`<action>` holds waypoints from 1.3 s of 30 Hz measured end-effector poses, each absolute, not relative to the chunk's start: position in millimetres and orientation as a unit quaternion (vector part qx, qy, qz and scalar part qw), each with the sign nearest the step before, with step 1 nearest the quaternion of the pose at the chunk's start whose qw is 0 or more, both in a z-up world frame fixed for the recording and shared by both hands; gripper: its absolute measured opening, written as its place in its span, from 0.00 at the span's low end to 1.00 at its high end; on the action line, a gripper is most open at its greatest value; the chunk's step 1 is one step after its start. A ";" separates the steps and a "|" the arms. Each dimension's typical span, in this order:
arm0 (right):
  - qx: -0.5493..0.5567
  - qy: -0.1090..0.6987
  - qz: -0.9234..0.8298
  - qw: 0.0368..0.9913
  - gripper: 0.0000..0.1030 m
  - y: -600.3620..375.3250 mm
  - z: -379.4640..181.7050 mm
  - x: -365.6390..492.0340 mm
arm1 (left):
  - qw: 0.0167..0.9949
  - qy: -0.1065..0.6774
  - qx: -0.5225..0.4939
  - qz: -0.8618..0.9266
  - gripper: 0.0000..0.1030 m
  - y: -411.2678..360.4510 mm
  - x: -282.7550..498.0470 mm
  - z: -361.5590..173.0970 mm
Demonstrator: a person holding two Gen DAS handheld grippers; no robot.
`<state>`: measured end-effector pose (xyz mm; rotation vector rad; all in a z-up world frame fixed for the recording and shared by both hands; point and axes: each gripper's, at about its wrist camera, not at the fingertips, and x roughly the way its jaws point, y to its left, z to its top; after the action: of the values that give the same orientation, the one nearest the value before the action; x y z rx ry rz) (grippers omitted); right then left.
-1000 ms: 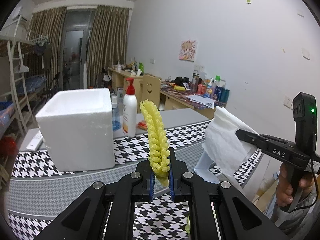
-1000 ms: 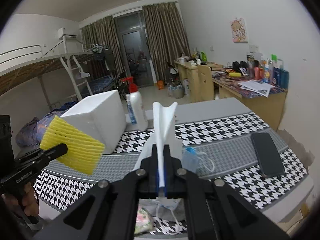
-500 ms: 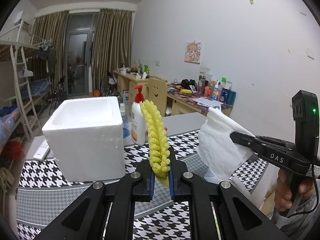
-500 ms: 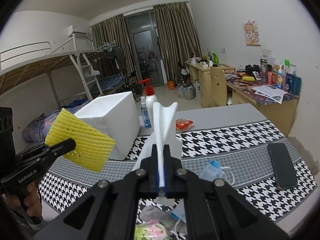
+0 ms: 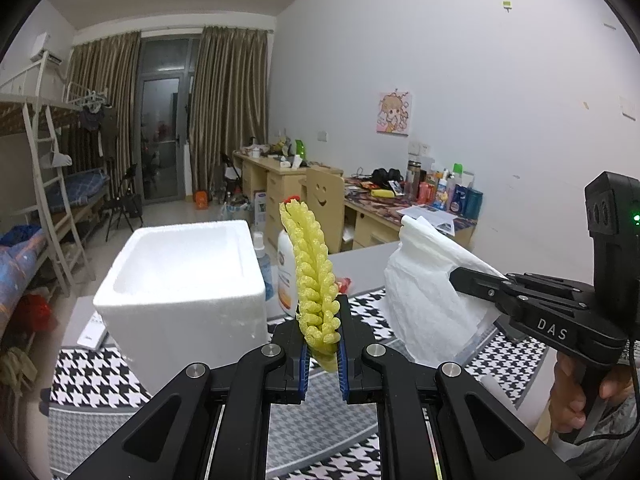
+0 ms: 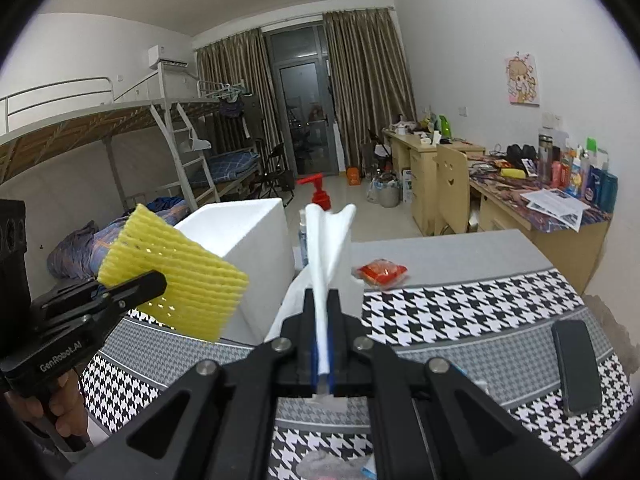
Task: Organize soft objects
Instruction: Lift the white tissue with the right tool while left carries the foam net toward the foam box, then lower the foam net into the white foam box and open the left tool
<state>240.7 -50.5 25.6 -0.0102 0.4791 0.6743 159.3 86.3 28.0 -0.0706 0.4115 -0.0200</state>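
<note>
Both soft things were already picked up and in the air above the checked table (image 6: 460, 304). The left gripper (image 5: 322, 354) was clenched on a yellow foam net (image 5: 314, 280), which stood upright from its jaws; the right gripper (image 6: 322, 364) was clenched on a white tissue (image 6: 326, 248). The white foam box (image 5: 180, 276) stood just beyond, at the far left of the table, its top open. The carrying step seemed in hand; next, each piece probably needed bringing over the box's opening before letting go.
</note>
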 end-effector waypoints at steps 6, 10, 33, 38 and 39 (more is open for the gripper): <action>-0.017 0.223 0.335 0.915 0.05 -38.5 35.4 244.4 | 0.979 0.202 -0.034 -0.001 0.11 93.5 170.5 35.1; -0.024 0.217 0.339 0.915 0.05 -30.5 42.9 248.0 | 0.980 0.198 -0.031 0.005 0.11 96.2 175.9 40.3; -0.045 0.202 0.374 0.904 0.05 28.0 71.4 274.5 | 0.979 0.181 -0.042 0.080 0.11 146.1 202.4 61.2; -0.051 0.199 0.382 0.901 0.05 40.4 74.0 276.7 | 0.977 0.184 -0.043 0.099 0.11 158.2 210.5 61.6; -0.053 0.198 0.384 0.900 0.05 44.0 74.6 277.1 | 0.976 0.184 -0.044 0.104 0.11 161.1 211.6 61.2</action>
<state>277.1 44.0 74.6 -0.1099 0.4089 0.7955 211.6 161.1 61.2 -0.0890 0.3719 0.2099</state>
